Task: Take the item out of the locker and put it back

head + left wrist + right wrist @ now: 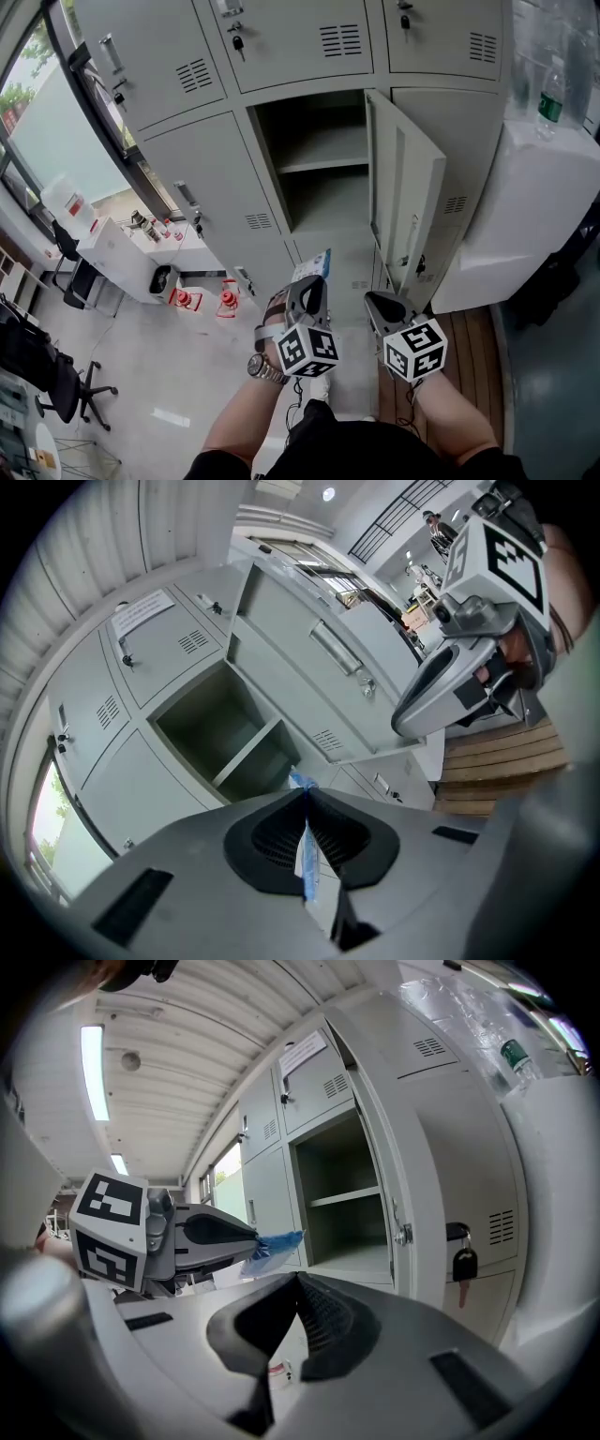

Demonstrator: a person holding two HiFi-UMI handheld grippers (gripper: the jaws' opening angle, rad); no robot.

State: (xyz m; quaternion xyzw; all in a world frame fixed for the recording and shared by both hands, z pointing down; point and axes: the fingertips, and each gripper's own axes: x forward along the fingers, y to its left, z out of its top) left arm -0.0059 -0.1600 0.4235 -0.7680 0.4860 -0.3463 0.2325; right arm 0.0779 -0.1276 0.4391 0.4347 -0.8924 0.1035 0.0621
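A grey locker [323, 178] stands open ahead of me, its door [405, 197] swung out to the right and a shelf inside; I see nothing on the shelf or the floor of it. My left gripper [312, 283] is shut on a thin blue-and-white packet [315, 264], held in front of and below the opening. In the left gripper view the packet [306, 855] sits edge-on between the pads [267, 841]. My right gripper [376, 300] hovers beside it, shut and holding nothing. From the right gripper view the packet [274, 1244] sticks out of the left gripper [253, 1237] towards the locker [349, 1194].
Closed lockers surround the open one; keys hang in some, one below the door [460, 1265]. A white cabinet [525, 216] with a water bottle [551, 98] stands at the right. A white desk [122, 255], red-and-white objects [202, 300] and office chairs [56, 384] are at the left.
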